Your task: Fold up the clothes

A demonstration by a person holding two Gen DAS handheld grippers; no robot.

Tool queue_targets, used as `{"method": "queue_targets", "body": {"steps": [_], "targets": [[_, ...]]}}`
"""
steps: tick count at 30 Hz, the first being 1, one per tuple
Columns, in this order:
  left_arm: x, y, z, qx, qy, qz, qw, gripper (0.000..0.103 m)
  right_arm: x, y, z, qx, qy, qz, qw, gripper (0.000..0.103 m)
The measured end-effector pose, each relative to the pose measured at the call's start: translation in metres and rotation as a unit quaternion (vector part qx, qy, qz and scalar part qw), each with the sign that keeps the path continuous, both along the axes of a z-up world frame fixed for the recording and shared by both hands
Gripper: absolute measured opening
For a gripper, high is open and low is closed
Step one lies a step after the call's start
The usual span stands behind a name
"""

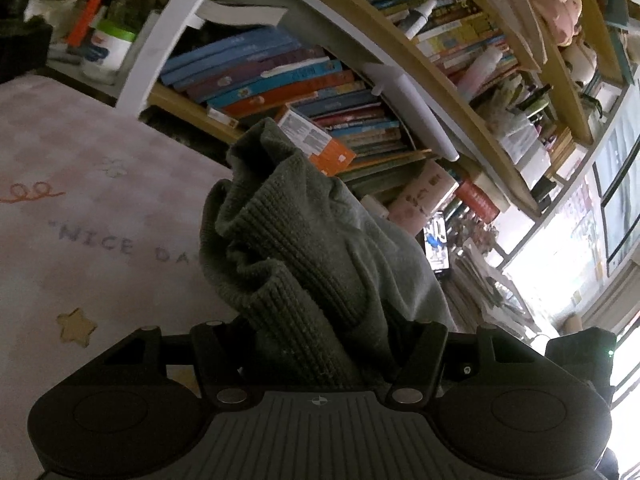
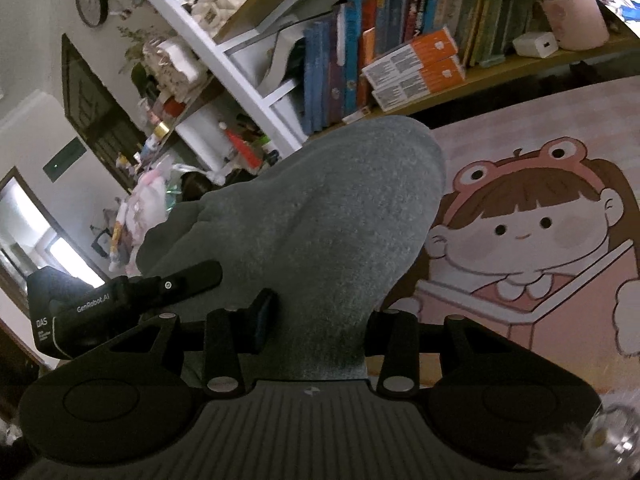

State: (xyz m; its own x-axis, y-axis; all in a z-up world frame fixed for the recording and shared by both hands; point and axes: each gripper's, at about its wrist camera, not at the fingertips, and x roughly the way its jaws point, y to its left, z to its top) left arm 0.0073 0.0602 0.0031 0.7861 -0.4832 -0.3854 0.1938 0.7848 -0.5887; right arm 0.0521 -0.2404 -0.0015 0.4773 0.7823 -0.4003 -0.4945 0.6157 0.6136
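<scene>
A grey-green sweatshirt with ribbed edging hangs bunched and lifted above the pink mat. My left gripper is shut on a thick wad of its ribbed part, and the cloth hides the fingertips. In the right wrist view the same garment rises as a smooth grey fold. My right gripper is shut on its lower end, with cloth filling the gap between both fingers. The left gripper shows there too, at the garment's left edge, close beside the right one.
The mat carries a cartoon girl and lettering. A bookshelf packed with books runs along the mat's far edge, with two orange boxes on its low shelf. Cluttered shelves stand to the left, and a bright window to the right.
</scene>
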Motion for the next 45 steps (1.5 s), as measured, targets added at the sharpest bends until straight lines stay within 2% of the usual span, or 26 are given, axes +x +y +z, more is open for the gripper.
{"method": "queue_targets", "body": {"steps": [6,15,30,36,45], "targets": [[0.029,-0.005,-0.001,0.002,-0.001,-0.009,1.0000,0.062,0.025,-0.005,0.001,-0.005,-0.009,-0.008,1.000,0.038],[0.077,-0.007,0.002,0.008,-0.025,-0.020,0.9995,0.061,0.069,-0.008,0.003,0.001,-0.025,-0.019,0.999,0.038],[0.164,-0.017,-0.010,-0.015,-0.027,-0.007,0.9995,0.061,0.154,-0.010,-0.007,0.003,-0.035,-0.051,0.998,0.038],[0.187,-0.023,-0.015,-0.007,-0.023,-0.011,0.9996,0.061,0.179,-0.013,-0.016,-0.003,-0.027,-0.054,0.998,0.038],[0.210,-0.021,-0.027,-0.020,-0.014,-0.003,0.9997,0.061,0.207,-0.009,-0.024,-0.013,-0.026,-0.049,0.998,0.038]]}}
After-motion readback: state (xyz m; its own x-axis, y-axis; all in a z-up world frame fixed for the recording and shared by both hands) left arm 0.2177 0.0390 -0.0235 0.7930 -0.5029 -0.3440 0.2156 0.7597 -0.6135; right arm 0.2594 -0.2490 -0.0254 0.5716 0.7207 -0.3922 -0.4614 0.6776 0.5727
